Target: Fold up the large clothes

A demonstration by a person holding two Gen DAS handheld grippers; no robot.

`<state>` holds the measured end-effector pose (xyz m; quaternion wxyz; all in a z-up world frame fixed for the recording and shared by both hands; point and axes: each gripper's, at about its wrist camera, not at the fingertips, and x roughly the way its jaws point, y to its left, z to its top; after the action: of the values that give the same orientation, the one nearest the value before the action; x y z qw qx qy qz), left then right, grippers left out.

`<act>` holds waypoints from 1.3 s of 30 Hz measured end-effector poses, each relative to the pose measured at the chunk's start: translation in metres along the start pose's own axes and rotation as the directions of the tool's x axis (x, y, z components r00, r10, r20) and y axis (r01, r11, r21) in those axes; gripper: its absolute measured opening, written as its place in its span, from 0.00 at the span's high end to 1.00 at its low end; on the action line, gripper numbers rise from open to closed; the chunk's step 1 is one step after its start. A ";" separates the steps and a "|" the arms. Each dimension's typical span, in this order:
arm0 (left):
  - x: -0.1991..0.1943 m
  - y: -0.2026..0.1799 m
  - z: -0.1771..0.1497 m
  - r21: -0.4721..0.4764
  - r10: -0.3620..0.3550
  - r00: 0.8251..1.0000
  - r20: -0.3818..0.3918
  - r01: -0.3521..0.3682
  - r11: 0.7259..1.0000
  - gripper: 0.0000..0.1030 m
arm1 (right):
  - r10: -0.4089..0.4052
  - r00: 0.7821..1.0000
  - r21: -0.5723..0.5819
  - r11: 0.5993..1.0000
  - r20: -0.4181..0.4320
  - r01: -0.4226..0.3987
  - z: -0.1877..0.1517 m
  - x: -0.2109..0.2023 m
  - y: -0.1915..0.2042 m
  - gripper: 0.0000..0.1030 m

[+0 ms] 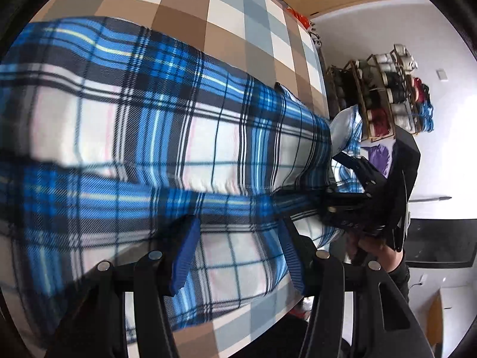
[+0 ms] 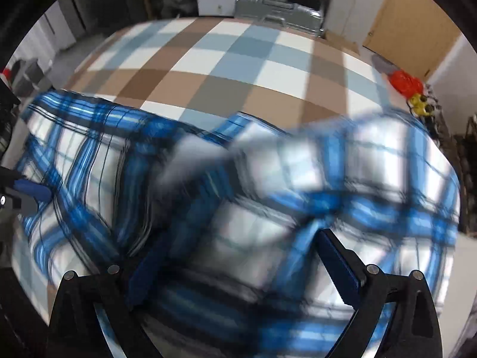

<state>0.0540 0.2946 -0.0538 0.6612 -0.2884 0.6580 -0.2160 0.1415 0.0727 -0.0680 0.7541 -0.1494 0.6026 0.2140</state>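
Left wrist view shows the blue plaid garment (image 1: 155, 137) spread over the checked tabletop (image 1: 190, 9), filling the frame from nine o'clock across to three o'clock. The left tongs (image 1: 238, 253) stand spread above the cloth at six o'clock, blue pads (image 1: 183, 256) apart with plaid visible between them — whether they touch the fabric cannot be told. At three o'clock the right tongs (image 1: 345, 200) meet the garment's far end, where cloth bunches up; a hand (image 1: 372, 247) holds them. Beyond stands a rack of thread spools (image 1: 387, 95). In the right wrist view the right tongs (image 2: 238, 271) are spread wide over heavily blurred plaid — grip cannot be told.
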 end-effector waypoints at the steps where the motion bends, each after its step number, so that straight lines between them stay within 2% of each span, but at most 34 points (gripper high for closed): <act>1: 0.002 -0.001 0.002 0.005 0.001 1.000 -0.006 -0.001 1.000 0.53 | 0.021 1.000 -0.012 1.000 0.000 -0.021 0.009 0.005 0.005 0.03; 7: -0.004 -0.004 0.023 0.011 0.009 1.000 -0.002 -0.009 1.000 0.53 | 0.042 0.999 0.040 0.998 0.015 -0.043 0.048 0.018 -0.003 0.05; 10: -0.007 -0.007 0.033 0.011 0.006 1.000 0.005 -0.006 1.000 0.53 | 0.014 0.994 0.117 0.993 0.113 -0.028 0.068 0.010 -0.017 0.05; 13: -0.008 -0.015 0.045 0.022 0.025 0.999 0.034 -0.026 0.999 0.53 | -0.013 0.969 0.248 0.967 0.245 -0.050 0.076 -0.009 -0.048 0.05; 18: -0.026 -0.011 0.055 0.003 0.050 0.988 0.144 -0.051 0.999 0.53 | -0.036 0.937 0.338 0.937 0.347 -0.089 0.059 -0.038 -0.083 0.04; 21: -0.029 -0.002 0.044 -0.010 0.033 0.990 0.139 -0.032 0.999 0.53 | 0.008 0.945 0.346 0.930 0.327 -0.127 0.049 -0.047 -0.096 0.03; 24: -0.028 0.009 0.019 -0.008 0.013 0.994 0.108 -0.012 1.000 0.53 | 0.087 0.959 0.300 0.939 0.270 -0.170 0.017 -0.052 -0.097 0.03; 27: -0.024 0.020 -0.009 0.013 0.034 0.995 0.094 -0.036 0.999 0.53 | 0.163 0.961 0.246 0.945 0.223 -0.218 -0.024 -0.056 -0.088 0.03; 29: -0.018 0.023 -0.018 0.022 0.040 0.996 0.081 -0.041 0.999 0.53 | 0.180 0.966 0.210 0.953 0.183 -0.218 -0.052 -0.053 -0.075 0.03; 32: -0.014 0.034 -0.033 0.005 0.022 0.997 0.078 -0.023 1.000 0.53 | 0.143 0.984 0.147 0.977 0.102 -0.157 -0.084 -0.032 -0.057 0.03; 34: -0.015 0.040 -0.039 -0.004 0.010 0.997 0.081 -0.010 1.000 0.53 | 0.042 0.999 0.095 0.995 0.020 -0.043 -0.099 -0.008 -0.043 0.03; 35: -0.015 0.043 -0.043 -0.017 0.016 0.997 0.080 -0.015 1.000 0.53 | 0.014 1.000 0.072 0.997 -0.004 -0.013 -0.103 0.001 -0.040 0.03; 37: -0.026 0.043 -0.046 -0.041 0.033 0.996 0.086 -0.029 0.999 0.53 | 0.003 0.999 0.083 0.997 0.032 -0.005 -0.108 -0.001 -0.039 0.03; 38: -0.032 0.039 -0.051 -0.041 0.046 0.995 0.093 -0.042 0.998 0.53 | -0.013 1.000 0.107 0.994 0.027 0.010 -0.107 -0.006 -0.042 0.05; 39: -0.042 0.035 -0.055 -0.026 0.047 0.993 0.107 -0.044 0.999 0.53 | -0.035 0.998 0.134 0.991 0.061 0.027 -0.109 -0.020 -0.044 0.05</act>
<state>-0.0053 0.3427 -0.0442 0.6970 -0.2923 0.6303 -0.1773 0.0681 -0.0206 -0.0754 0.7843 -0.1014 0.5891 0.1660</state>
